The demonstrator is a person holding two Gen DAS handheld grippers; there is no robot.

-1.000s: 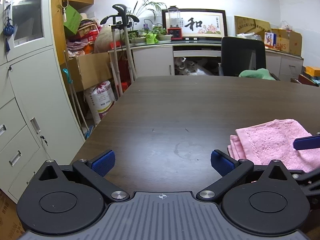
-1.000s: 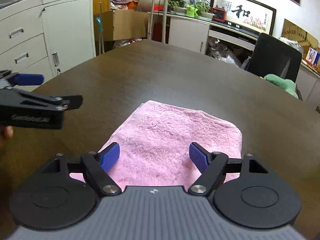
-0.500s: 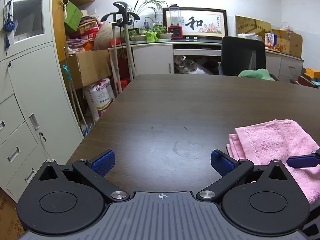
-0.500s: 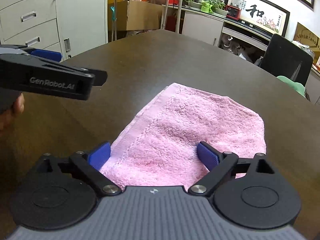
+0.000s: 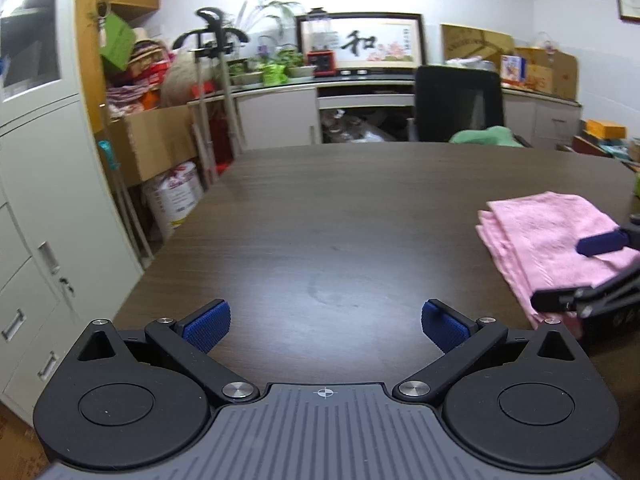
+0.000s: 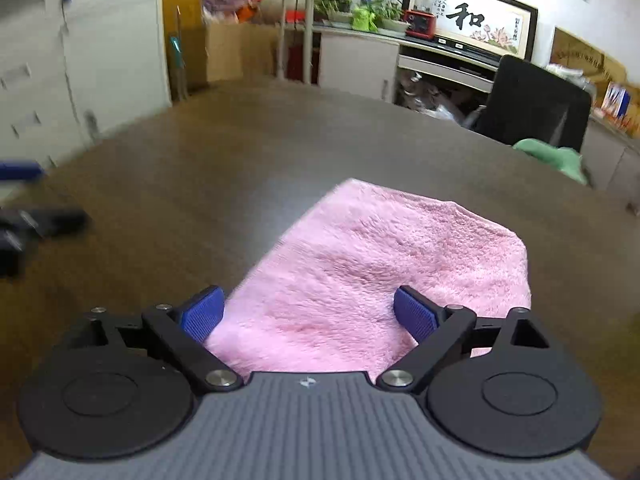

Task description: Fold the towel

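Towel looks already folded into a compact pad w/ several layers, so the fold itself seems done or nearly; step in hand reads as let-go / final check. Right gripper sits low over the near end of the towel, jaws spread wide, pads either side of the pile but not pinching it. Left gripper also wide, nothing between its pads, just bare tabletop, towel off to its right. Next move, my guess: either back both off, or re-grip the near edge for one more fold; that needs pads closing on all layers together.

Towel: pink, fluffy terry, stacked edges visible on its left side, lying flat, corners a bit rounded.
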